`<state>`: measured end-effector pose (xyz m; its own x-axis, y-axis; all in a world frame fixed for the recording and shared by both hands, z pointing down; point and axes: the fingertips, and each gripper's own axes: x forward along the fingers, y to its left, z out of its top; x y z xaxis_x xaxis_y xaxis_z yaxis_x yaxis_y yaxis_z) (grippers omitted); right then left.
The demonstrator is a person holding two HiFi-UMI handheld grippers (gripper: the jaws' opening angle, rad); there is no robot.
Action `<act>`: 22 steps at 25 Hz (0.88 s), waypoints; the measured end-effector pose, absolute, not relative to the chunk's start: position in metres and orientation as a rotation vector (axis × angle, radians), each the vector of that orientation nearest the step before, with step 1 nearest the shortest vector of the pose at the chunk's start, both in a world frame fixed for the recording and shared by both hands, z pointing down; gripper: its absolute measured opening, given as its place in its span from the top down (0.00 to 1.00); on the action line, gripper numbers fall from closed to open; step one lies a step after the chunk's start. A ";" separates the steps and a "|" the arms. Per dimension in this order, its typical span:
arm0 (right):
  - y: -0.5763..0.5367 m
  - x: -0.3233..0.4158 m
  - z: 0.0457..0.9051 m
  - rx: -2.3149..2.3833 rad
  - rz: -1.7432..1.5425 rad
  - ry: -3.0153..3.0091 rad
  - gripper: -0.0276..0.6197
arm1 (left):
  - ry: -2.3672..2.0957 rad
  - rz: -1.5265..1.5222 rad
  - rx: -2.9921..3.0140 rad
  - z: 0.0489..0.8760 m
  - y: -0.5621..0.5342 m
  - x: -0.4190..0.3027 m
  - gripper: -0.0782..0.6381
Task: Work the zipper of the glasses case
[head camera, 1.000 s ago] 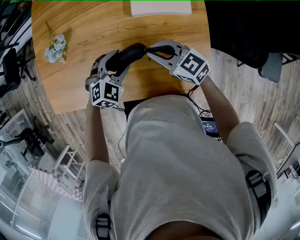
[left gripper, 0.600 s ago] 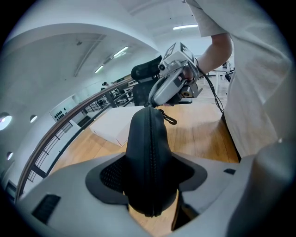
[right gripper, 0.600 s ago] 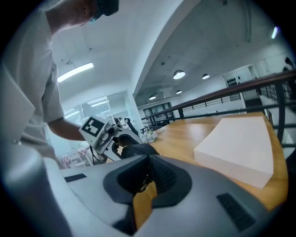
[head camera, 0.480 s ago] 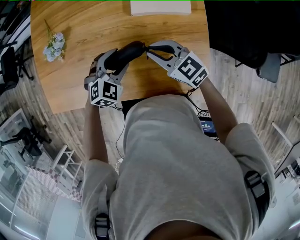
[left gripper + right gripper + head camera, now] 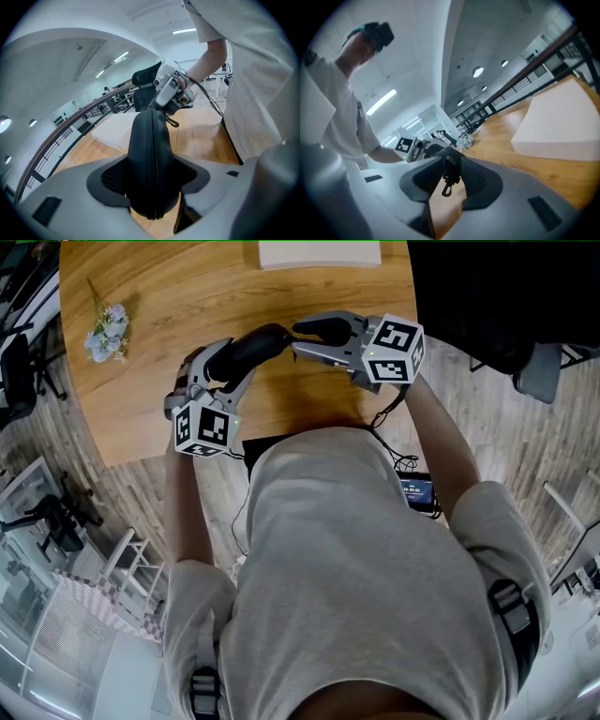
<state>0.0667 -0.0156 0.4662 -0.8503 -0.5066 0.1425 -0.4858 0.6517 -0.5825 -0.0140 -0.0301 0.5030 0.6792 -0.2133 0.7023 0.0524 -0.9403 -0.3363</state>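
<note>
My left gripper (image 5: 223, 365) is shut on the black glasses case (image 5: 248, 348) and holds it above the wooden table (image 5: 178, 292). In the left gripper view the case (image 5: 149, 154) stands between both pads, its closed zipper line facing me. My right gripper (image 5: 302, 337) is at the case's far end. Its jaws have just been opening. In the right gripper view the case's tip (image 5: 440, 152) and the hanging zipper clip (image 5: 447, 182) lie between the parted pads, with a gap at each side. The left gripper view shows this clip (image 5: 171, 123) dangling free.
A white box (image 5: 321, 254) lies at the table's far edge, right of the case in the right gripper view (image 5: 562, 126). A small flower sprig (image 5: 108, 332) lies at the table's left. Cables and a small device (image 5: 417, 491) are on the floor by the person.
The right gripper has rolled, so its marker cube now faces up, and its jaws have parted at the case's end. The left gripper and case have barely shifted.
</note>
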 end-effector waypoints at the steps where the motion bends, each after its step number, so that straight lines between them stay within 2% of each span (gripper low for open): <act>1: -0.016 0.068 0.466 -0.797 -1.044 2.768 0.75 | 0.125 -1.123 -2.563 0.501 -0.030 -0.014 0.49; 9: -0.016 0.063 0.469 -0.587 -1.266 2.547 0.76 | 0.135 -1.116 -2.545 0.496 -0.025 -0.014 0.49; 12: -0.017 0.063 0.470 -0.601 -1.260 2.553 0.81 | 0.144 -1.135 -2.533 0.498 -0.025 -0.016 0.49; 15: -0.017 0.064 0.471 -0.615 -1.237 2.572 0.90 | 0.132 -1.162 -2.511 0.504 -0.024 -0.017 0.49; 21: -0.016 0.065 0.478 -0.677 -1.155 2.721 0.90 | 0.117 -1.173 -2.507 0.509 -0.022 -0.015 0.49; 22: -0.015 0.065 0.480 -0.680 -1.131 2.760 0.87 | 0.108 -1.169 -2.506 0.509 -0.022 -0.015 0.49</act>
<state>0.0654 -0.0151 0.4798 -0.8979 -0.4310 0.0898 -0.3700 0.6284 -0.6842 -0.0149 -0.0217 0.5091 0.6524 -0.2229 0.7243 0.0862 -0.9277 -0.3632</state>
